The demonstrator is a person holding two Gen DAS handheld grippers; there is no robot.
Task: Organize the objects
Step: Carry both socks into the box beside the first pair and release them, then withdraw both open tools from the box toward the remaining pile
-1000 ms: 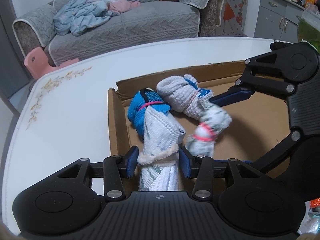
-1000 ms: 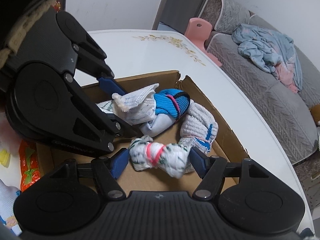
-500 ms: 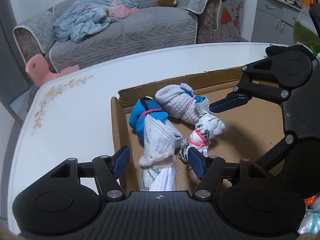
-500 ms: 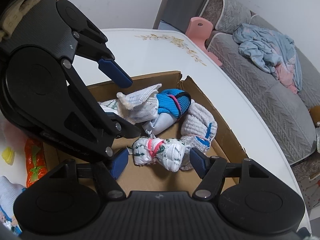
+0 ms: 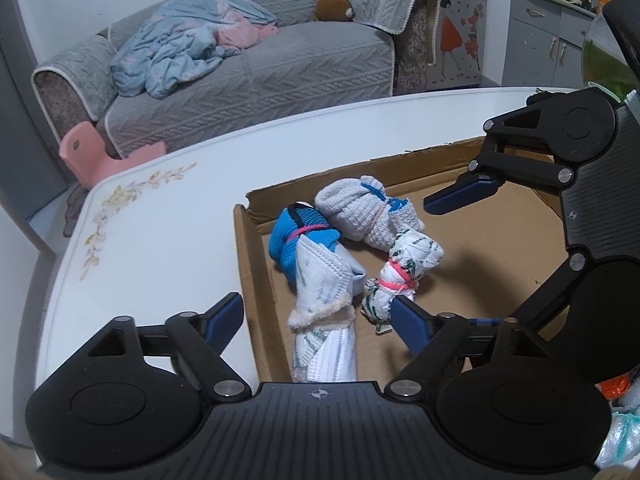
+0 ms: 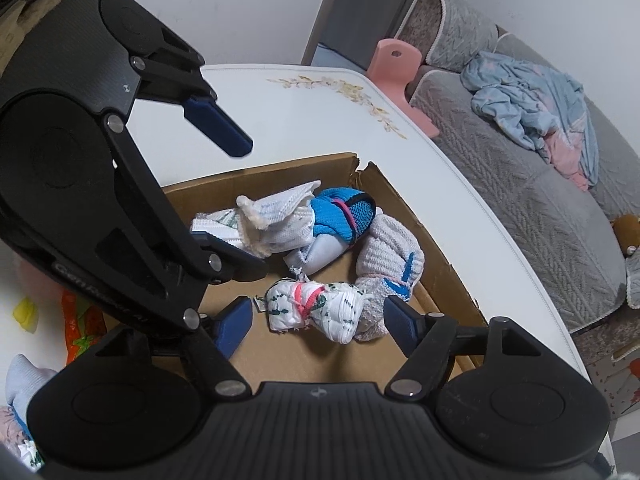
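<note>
A cardboard box point(image 5: 496, 240) point(image 6: 404, 204) on the white table holds several rolled sock bundles. A white ribbed bundle point(image 5: 324, 320) point(image 6: 272, 220) lies by the box's left wall, below my open left gripper point(image 5: 320, 322). A blue bundle point(image 5: 300, 236) point(image 6: 344, 216) and a grey-white bundle point(image 5: 360, 212) point(image 6: 388, 252) lie behind it. A white green-speckled bundle with a pink band point(image 5: 404, 276) point(image 6: 316, 308) lies on the box floor between the fingers of my open right gripper point(image 6: 318, 320). Both grippers are empty.
The white table point(image 5: 160, 232) has a floral print near its rim. A grey sofa point(image 5: 248, 64) with crumpled clothes and a pink stool point(image 5: 96, 156) stand beyond it. More socks point(image 6: 20, 380) and an orange packet point(image 6: 80, 328) lie outside the box.
My left gripper opened and let go of the white ribbed bundle, then pulled back. My right gripper released the speckled bundle, which now lies on the box floor.
</note>
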